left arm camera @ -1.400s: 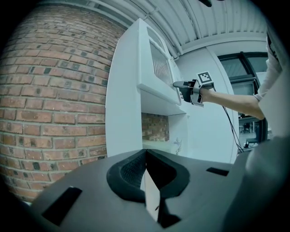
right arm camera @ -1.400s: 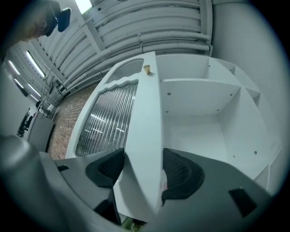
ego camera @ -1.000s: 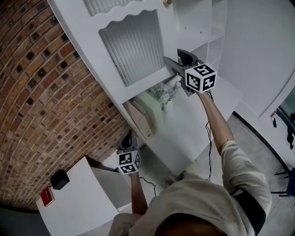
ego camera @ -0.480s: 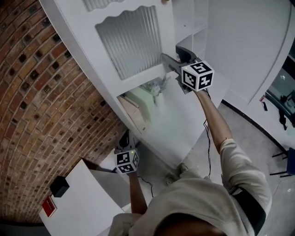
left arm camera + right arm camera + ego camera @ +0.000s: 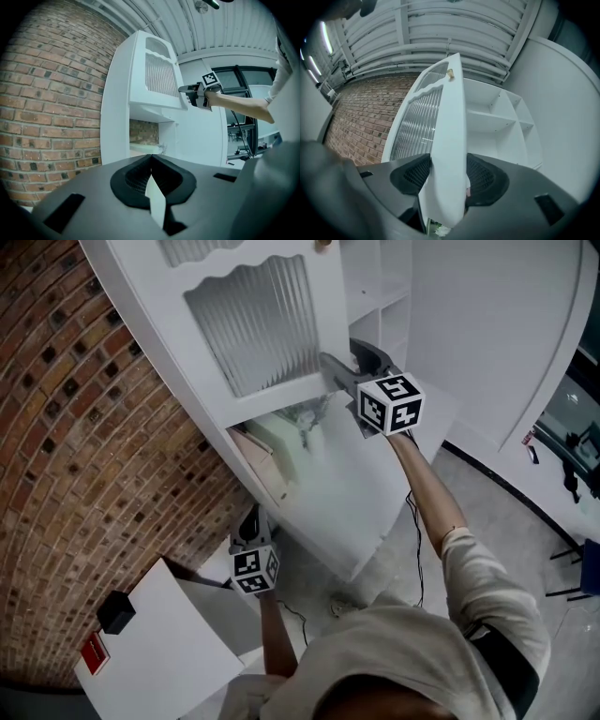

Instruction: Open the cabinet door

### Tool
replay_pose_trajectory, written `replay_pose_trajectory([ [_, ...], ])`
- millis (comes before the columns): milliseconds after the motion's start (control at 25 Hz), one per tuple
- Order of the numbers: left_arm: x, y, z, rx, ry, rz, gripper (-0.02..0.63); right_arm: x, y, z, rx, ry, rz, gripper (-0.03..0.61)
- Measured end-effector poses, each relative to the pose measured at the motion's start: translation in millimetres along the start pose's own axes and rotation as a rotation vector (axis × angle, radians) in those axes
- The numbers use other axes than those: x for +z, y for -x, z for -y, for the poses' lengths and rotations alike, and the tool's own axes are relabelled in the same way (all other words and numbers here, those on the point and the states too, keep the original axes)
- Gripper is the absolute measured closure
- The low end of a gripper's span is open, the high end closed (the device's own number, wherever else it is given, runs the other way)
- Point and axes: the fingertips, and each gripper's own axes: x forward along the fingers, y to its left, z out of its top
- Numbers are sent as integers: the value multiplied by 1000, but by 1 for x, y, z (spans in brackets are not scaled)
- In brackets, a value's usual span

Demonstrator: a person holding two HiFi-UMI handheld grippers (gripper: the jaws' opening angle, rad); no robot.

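Observation:
The white cabinet door (image 5: 248, 320), with a ribbed glass panel and a small brass knob (image 5: 450, 73), stands swung away from the cabinet. My right gripper (image 5: 333, 371) is at the door's lower free edge. In the right gripper view the door's edge (image 5: 440, 140) runs between the two black pads, and the jaws of the right gripper (image 5: 446, 173) are closing on it, touching both faces. The left gripper (image 5: 251, 519) hangs low beside the cabinet's base. Its pads meet at the tips in the left gripper view (image 5: 151, 157), with a thin white sliver behind them.
White shelves (image 5: 380, 296) show behind the open door. An open niche (image 5: 300, 432) under the door holds pale items. A brick wall (image 5: 84, 456) runs along the left. A white box (image 5: 159, 634) sits bottom left, and a large white curved panel (image 5: 506, 334) stands at right.
The door has swung further out from the cabinet with the right gripper on its edge. More of the inner shelves shows. The left gripper has shifted slightly.

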Motion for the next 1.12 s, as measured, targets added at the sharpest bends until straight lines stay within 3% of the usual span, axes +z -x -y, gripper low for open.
replay_pose_trajectory([
  [480,-27,73,43,41,15,-50,586,20,60,-25,2,1,28,412],
  [800,-34,126,63,72,29,-55,586,32,94,-52,2,19,9,439],
  [1120,-25,143,65,20,19,-21,586,40,114,-81,-30,49,-6,453],
])
